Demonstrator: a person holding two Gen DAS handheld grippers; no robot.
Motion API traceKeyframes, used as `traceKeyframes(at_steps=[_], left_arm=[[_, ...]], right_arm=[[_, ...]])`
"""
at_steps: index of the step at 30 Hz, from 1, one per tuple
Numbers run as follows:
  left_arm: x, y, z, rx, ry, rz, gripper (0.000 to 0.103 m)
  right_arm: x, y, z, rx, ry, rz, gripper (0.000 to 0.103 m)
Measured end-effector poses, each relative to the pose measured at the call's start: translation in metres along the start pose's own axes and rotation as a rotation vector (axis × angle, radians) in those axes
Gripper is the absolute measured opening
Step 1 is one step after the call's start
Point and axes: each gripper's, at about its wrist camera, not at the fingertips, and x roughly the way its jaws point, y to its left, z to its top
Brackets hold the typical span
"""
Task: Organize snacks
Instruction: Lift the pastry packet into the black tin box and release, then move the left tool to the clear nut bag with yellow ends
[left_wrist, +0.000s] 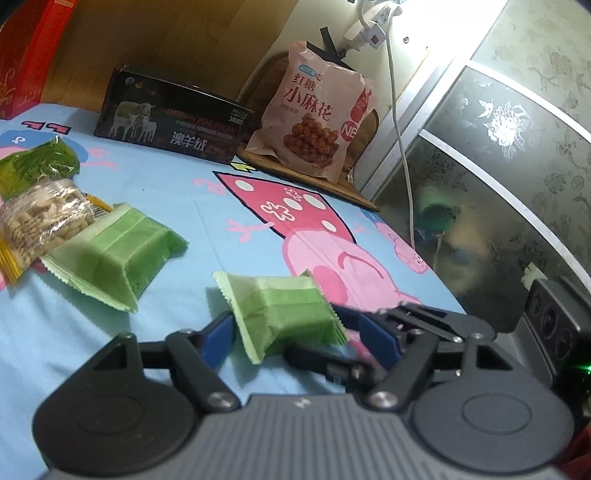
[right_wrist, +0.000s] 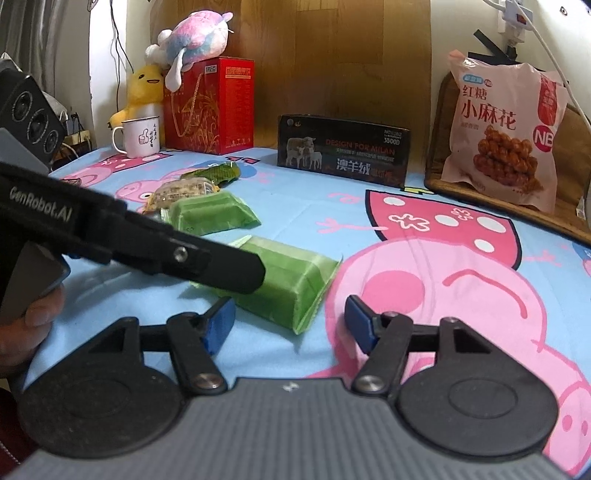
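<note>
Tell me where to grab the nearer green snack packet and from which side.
Grip the nearer green packet across its thick middle, not the flat crimped ends. It lies flat on the bedsheet, so bring the left claw in low, a finger on each long side.

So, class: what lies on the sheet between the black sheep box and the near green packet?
Only bare cartoon sheet separates black box and near green packet, clearest in the right wrist view.
</note>
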Motion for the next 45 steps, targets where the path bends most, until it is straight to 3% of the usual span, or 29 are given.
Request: traceKeyframes(at_steps=[3, 6, 14, 17, 23, 29, 32, 36, 40, 45], left_arm=[[-0.002, 0.004, 0.003, -0.034, 0.000, 0.007, 0.062], [-0.012, 0.003, 0.016, -0.019, -0.033, 0.001, 0.057], [-0.017, -0.011, 0.100, 0.116, -0.164, 0.044, 0.057], [-0.003, -0.008, 0.139, 0.166, -0.209, 0.075, 0.056], [0.037, 0.022, 0.204, 0.150, -0.254, 0.114, 0.057], [0.086, 0.066, 0.236, 0.080, -0.213, 0.189, 0.066], [0.088, 0.088, 0.234, 0.002, -0.200, 0.200, 0.066], [0.049, 0.102, 0.214, -0.034, -0.240, 0.185, 0.065], [-0.008, 0.109, 0.173, -0.078, -0.250, 0.219, 0.066], [-0.065, 0.110, 0.112, -0.164, -0.213, 0.232, 0.066]], right_arm=[[0.000, 0.008, 0.002, -0.034, -0.005, -0.007, 0.040], [-0.001, 0.000, 0.009, 0.015, -0.024, 0.023, 0.033], [0.026, -0.017, 0.069, 0.032, -0.154, 0.032, 0.032], [0.051, -0.038, 0.100, 0.064, -0.193, 0.036, 0.030], [0.111, -0.080, 0.154, 0.089, -0.223, 0.019, 0.030], [0.163, -0.109, 0.172, 0.105, -0.193, 0.002, 0.035], [0.165, -0.119, 0.166, 0.165, -0.188, 0.005, 0.035], [0.138, -0.121, 0.144, 0.215, -0.213, 0.043, 0.035], [0.122, -0.101, 0.121, 0.245, -0.123, 0.200, 0.039], [0.113, -0.041, 0.102, 0.173, -0.023, 0.381, 0.040]])
